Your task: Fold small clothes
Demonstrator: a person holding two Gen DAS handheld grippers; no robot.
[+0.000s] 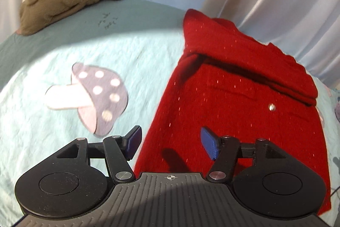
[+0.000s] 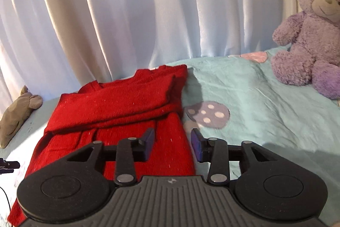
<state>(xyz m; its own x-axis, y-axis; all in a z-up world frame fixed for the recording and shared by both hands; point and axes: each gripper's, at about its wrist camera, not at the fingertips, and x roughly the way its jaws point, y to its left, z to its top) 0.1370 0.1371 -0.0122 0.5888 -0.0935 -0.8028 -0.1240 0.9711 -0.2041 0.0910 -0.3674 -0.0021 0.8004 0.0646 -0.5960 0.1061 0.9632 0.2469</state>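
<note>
Left wrist view: red knit sweater [image 1: 233, 99], sleeves folded across, lies on the bed [image 1: 42, 120].
Both hand-held grippers, left [image 1: 171, 143] and right [image 2: 172, 145], hang released above the sweater, grasping nothing.

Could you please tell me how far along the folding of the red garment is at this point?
Done: the red sweater lies on the bedspread with its upper part folded across the body. In hand: nothing; the left gripper and right gripper are open with nothing between their jaws. Left: the long lower part is still unfolded.
</note>
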